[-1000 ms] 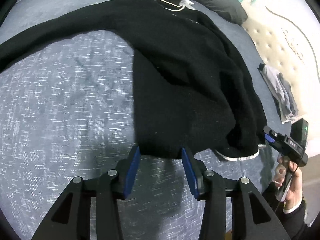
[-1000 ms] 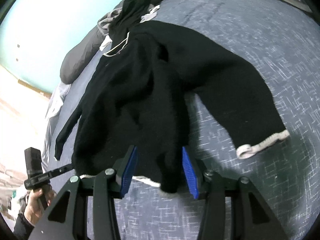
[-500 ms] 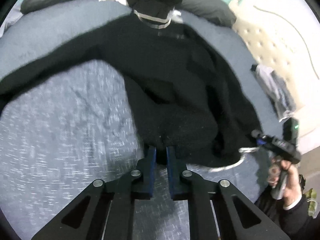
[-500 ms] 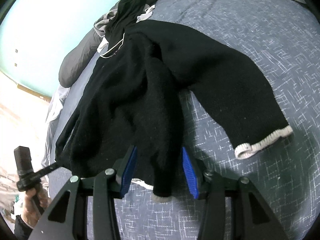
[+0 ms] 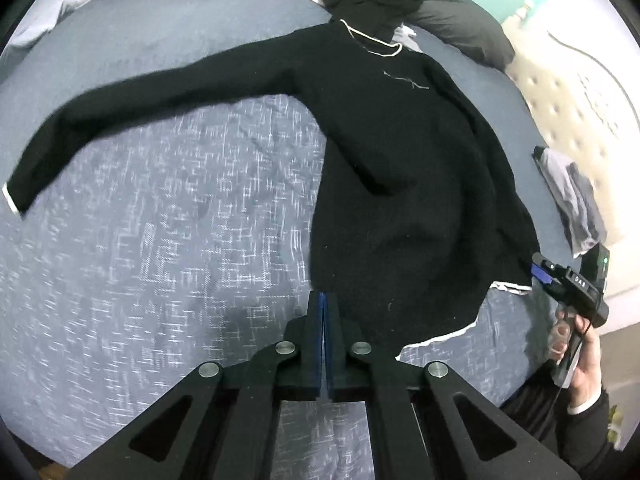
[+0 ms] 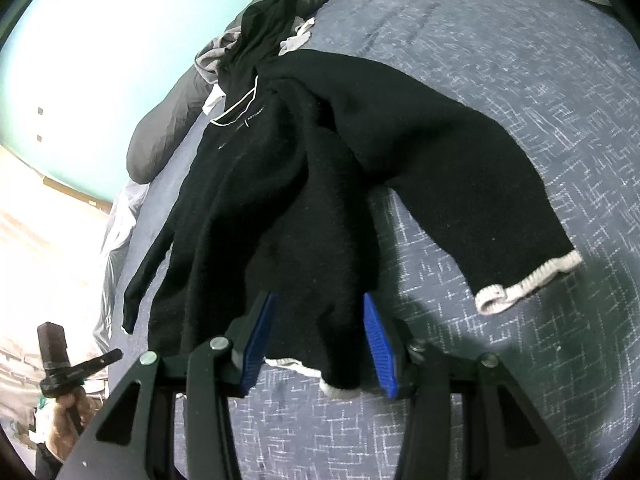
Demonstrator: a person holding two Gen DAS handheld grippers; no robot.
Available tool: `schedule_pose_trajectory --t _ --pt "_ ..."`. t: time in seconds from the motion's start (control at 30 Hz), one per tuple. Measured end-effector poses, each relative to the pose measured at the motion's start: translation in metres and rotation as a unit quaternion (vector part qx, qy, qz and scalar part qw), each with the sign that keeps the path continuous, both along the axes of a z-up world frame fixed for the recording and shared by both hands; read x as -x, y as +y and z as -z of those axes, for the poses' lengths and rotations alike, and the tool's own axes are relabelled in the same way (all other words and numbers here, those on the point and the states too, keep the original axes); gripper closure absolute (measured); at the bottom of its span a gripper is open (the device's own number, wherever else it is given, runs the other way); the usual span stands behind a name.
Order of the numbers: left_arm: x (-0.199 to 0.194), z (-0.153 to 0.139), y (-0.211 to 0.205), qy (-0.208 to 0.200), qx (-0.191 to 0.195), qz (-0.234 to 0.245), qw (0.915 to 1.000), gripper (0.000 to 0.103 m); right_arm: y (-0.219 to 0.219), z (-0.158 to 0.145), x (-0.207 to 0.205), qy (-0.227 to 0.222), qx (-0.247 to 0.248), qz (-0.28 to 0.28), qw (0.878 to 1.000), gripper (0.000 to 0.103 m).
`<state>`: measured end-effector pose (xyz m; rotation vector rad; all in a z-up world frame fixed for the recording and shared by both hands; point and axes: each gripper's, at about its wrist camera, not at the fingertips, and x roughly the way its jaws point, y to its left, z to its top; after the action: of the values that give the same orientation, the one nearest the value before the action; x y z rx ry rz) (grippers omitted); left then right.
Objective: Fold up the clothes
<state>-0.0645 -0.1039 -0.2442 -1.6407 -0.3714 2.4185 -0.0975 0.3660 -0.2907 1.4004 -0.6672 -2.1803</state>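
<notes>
Near the bed's (image 5: 160, 240) foot edge, the left tool (image 5: 322, 300) is clenched on the black sweater's (image 5: 400, 168) hem, while the right tool (image 6: 318, 340) stands released around a cuff.

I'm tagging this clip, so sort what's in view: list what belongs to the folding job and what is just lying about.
Job:
- black knit sweater with white trim, spread on the bed
- left gripper, jaws shut at its hem
- right gripper, jaws apart around its edge

Lying about:
- dark grey pillow
- grey folded clothes
- blue patterned bedspread
</notes>
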Motion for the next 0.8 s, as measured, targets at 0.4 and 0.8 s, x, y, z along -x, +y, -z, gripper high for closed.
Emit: schedule_pose_trajectory --t 0.4,0.8 --pt "0.009 0.027 0.059 -0.009 -0.004 0.052 0.9986 0.058 0.0 0.005 0.0 -0.006 -0.004 -0.001 1.0 0.057" --pt "0.011 0.049 0.072 -0.023 0.041 0.065 0.9968 0.093 0.001 0.009 0.002 -0.01 -0.007 -0.004 1.0 0.057"
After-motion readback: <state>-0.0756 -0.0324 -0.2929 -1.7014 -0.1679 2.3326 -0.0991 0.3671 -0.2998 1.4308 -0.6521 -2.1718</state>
